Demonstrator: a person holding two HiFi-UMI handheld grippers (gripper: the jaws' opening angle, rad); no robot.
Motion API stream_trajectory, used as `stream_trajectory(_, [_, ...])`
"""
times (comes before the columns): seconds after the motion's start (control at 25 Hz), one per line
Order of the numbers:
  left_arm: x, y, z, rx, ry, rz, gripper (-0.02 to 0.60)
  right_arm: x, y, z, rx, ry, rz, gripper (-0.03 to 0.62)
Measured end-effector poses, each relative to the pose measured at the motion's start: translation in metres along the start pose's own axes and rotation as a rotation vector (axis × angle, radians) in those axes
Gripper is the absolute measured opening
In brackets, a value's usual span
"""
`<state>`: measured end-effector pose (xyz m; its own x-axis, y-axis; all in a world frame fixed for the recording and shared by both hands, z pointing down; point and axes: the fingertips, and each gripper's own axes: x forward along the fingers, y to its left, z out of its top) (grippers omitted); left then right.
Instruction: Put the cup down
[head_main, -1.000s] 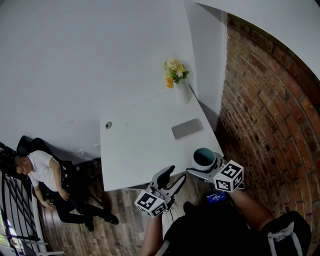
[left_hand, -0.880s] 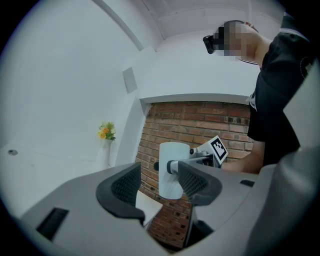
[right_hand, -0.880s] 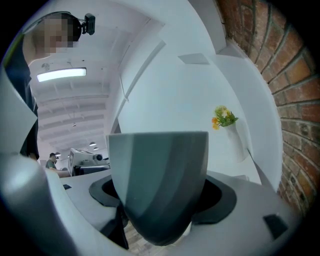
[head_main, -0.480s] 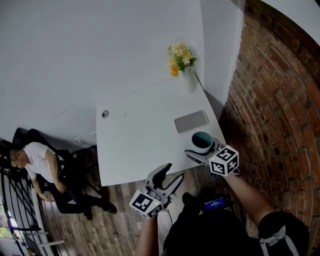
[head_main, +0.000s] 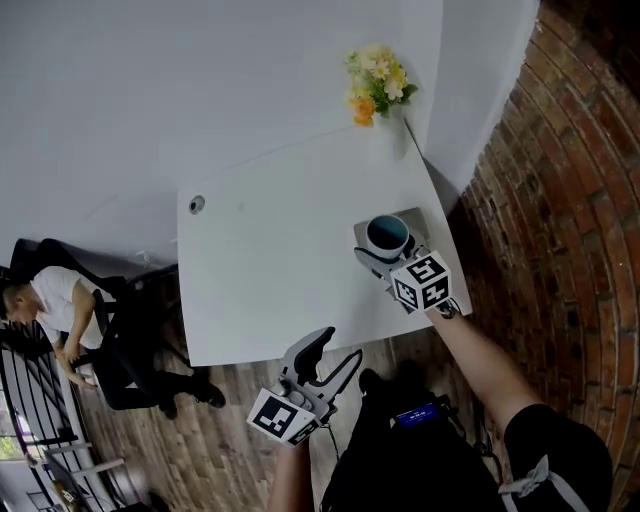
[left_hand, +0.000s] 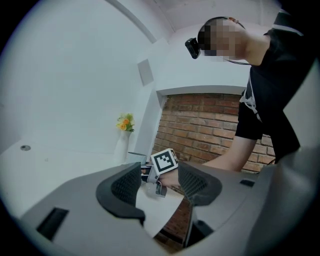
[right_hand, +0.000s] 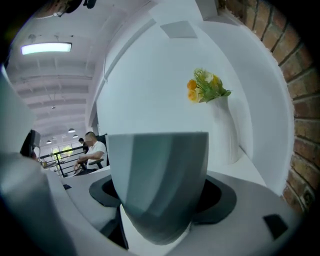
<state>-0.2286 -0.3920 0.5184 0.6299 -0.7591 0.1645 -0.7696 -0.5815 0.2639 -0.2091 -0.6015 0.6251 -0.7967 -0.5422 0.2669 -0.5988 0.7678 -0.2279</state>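
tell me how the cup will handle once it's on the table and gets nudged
The cup looks stiff; its wall shows no give in the grip of the right tool. Its smooth side may be slippery, so a loose hold could let it slide. It narrows toward the base, so a nudge near the rim would probably tip it.

The head view looks steeply down on the whole white table (head_main: 270, 260) from above its near edge. The left gripper view sits low off that edge, facing the brick wall (left_hand: 210, 125). The right gripper view, tight behind the cup (right_hand: 157, 185), faces the far right corner; its flowers (right_hand: 205, 86) show in all three.
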Motion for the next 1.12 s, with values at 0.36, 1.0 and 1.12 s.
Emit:
stream_trajectory(0.36, [-0.003, 0.018, -0.001, -0.013, 0.018, 0.036, 0.239, 0.057, -0.026, -0.007, -0.111, 0.028, -0.078, 0.384])
stream_trajectory(1.0, [-0.009, 0.017, 0.0, -0.011, 0.031, 0.043, 0.238, 0.05, -0.032, -0.042, -0.285, 0.173, -0.11, 0.383])
stream_trajectory(1.12, [-0.011, 0.014, 0.0, -0.007, 0.024, 0.045, 0.238, 0.046, -0.032, -0.04, -0.278, 0.176, -0.111, 0.385])
